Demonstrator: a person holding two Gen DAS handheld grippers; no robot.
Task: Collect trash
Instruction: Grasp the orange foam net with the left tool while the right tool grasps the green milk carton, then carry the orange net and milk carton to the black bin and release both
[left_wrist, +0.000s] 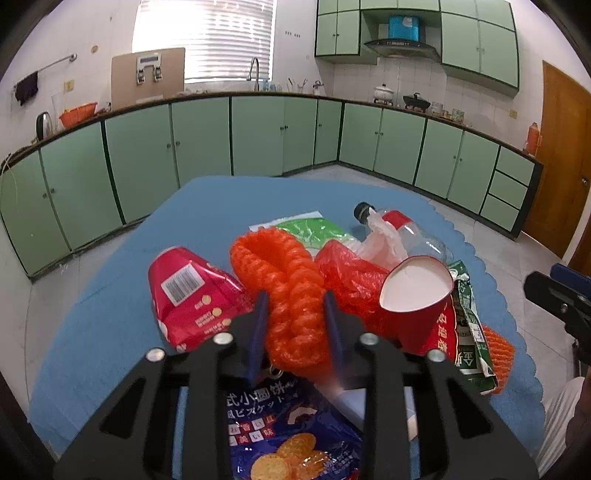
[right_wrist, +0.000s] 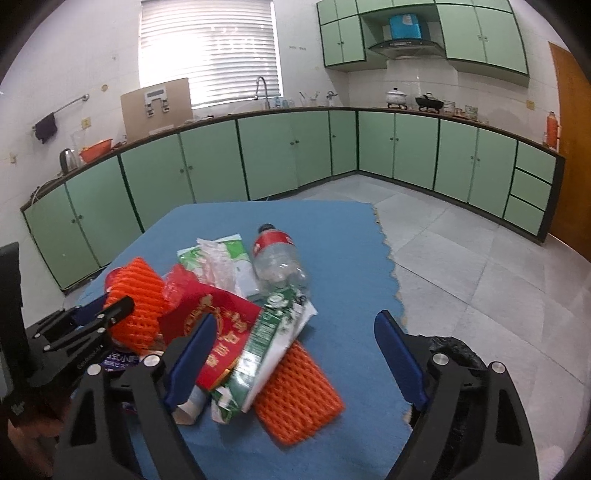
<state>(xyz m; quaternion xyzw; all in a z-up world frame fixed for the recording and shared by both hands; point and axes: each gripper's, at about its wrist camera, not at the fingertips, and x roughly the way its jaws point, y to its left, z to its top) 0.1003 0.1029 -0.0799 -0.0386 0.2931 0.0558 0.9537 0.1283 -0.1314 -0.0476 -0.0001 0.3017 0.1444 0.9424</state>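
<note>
Orange foam net sits gripped between your left gripper jaws; your right gripper hangs wide beside it.

Orange foam net atop heaped wrappers; plastic bottle lying sideways.

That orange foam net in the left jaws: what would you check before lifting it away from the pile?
1. Left gripper jaws either side of the orange foam net: ok.
2. Jaws fully clamped on it: cannot tell.
3. Net free of the red plastic bag touching it: cannot tell.
4. Red paper cup leaning close beside the net, may tip: not ok.
5. Right gripper open and apart from the net: ok.
6. Trash bin location: cannot tell.
</note>
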